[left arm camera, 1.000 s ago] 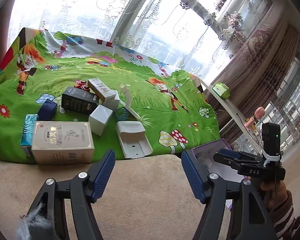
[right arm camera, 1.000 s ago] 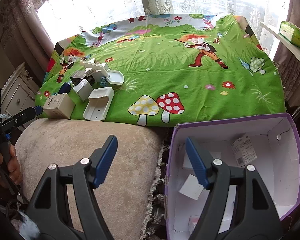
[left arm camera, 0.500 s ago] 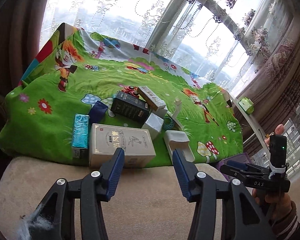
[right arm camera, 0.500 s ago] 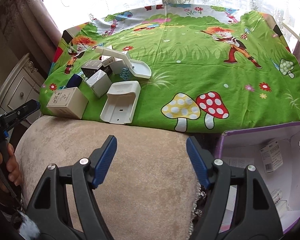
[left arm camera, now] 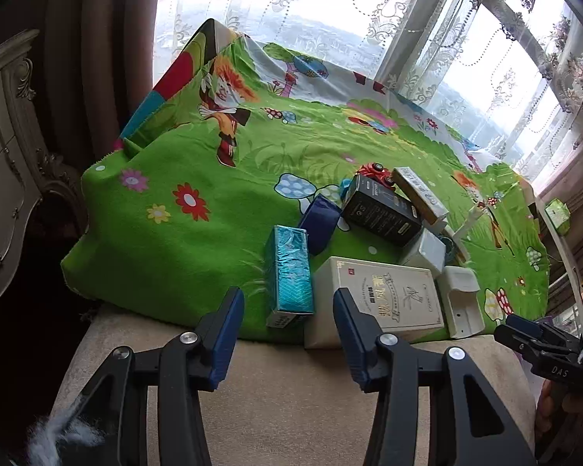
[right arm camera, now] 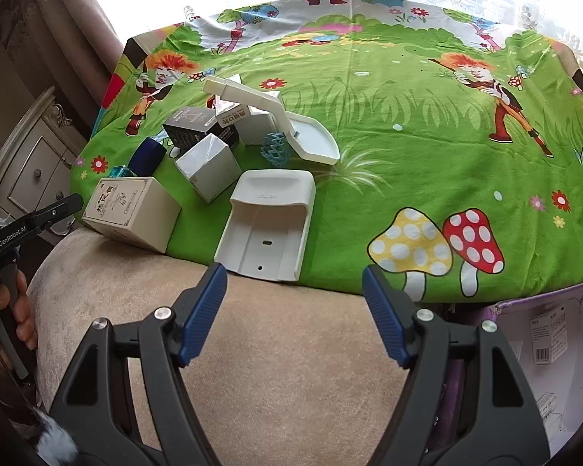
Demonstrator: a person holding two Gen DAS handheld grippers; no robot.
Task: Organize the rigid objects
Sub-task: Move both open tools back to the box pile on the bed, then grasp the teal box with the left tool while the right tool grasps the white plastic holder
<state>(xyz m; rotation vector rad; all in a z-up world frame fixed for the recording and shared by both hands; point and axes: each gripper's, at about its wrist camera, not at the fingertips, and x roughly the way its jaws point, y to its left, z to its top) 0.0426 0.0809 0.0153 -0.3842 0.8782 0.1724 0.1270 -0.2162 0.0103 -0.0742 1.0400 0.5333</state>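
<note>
A cluster of boxes lies on the green cartoon cloth (left arm camera: pixel 198 240). My left gripper (left arm camera: pixel 287 295) hovers open over the beige cushion, pointing at a teal box (left arm camera: pixel 290 272) and a beige box with Chinese writing (left arm camera: pixel 388 295); nothing is between its fingers. Behind them are a dark blue box (left arm camera: pixel 320 221), a black box (left arm camera: pixel 381 213), a white cube box (left arm camera: pixel 425 250) and a red toy car (left arm camera: pixel 375 173). My right gripper (right arm camera: pixel 294 275) stands open and empty just short of a white plastic holder (right arm camera: pixel 270 221). A white scoop (right arm camera: pixel 291 128) leans on the boxes.
A purple cardboard box (right arm camera: pixel 544 330) with white packets inside sits on the floor at the right. The beige cushion (right arm camera: pixel 272 349) lies under both grippers. A cream dresser (left arm camera: pixel 4 155) stands at the left. A person's hand (right arm camera: pixel 7 310) holds the left gripper.
Both grippers have swung left toward the cluster of boxes and dipped. The left gripper's jaws have narrowed. The purple box has slid to the right edge of the right wrist view.
</note>
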